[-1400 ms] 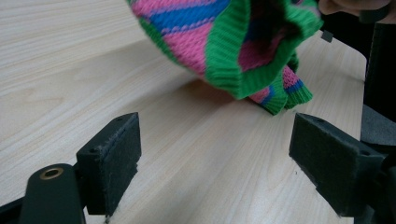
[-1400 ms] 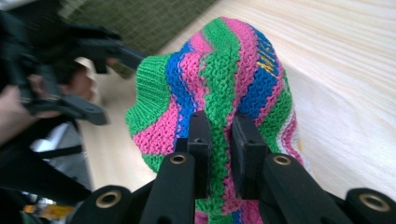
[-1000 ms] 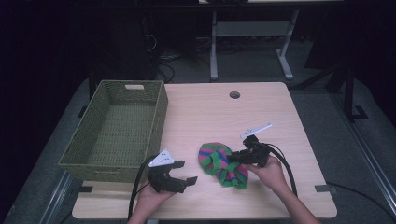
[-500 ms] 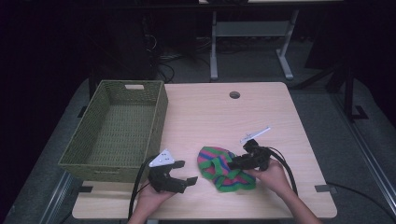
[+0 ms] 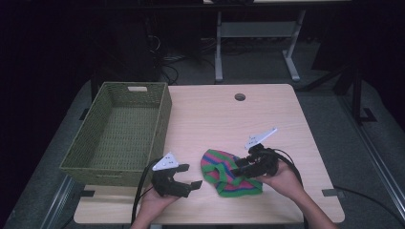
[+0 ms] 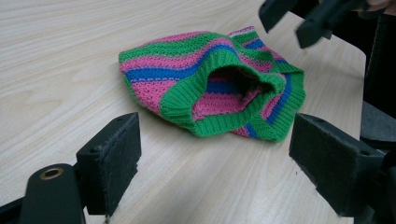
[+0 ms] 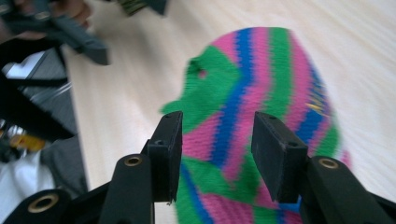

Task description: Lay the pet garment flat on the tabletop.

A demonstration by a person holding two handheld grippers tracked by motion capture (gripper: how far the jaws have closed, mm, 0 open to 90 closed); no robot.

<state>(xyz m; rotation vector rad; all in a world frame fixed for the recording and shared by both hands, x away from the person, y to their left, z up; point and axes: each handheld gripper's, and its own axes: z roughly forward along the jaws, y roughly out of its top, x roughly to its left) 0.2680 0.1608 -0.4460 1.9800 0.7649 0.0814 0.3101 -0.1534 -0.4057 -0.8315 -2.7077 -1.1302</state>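
While both hand-held grippers gape empty, the hat (image 5: 228, 171) lies limp on the table (image 5: 229, 119).
Soft, light knit; pinch its ribbed green cuff (image 6: 212, 88).

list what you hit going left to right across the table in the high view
green wicker basket → left tongs → striped knit hat → right tongs, at the hat's right part

Right hand-held gripper (image 7: 217, 154), jaws parted, hovers above striped knit hat (image 7: 261, 93) (slightly blurred).
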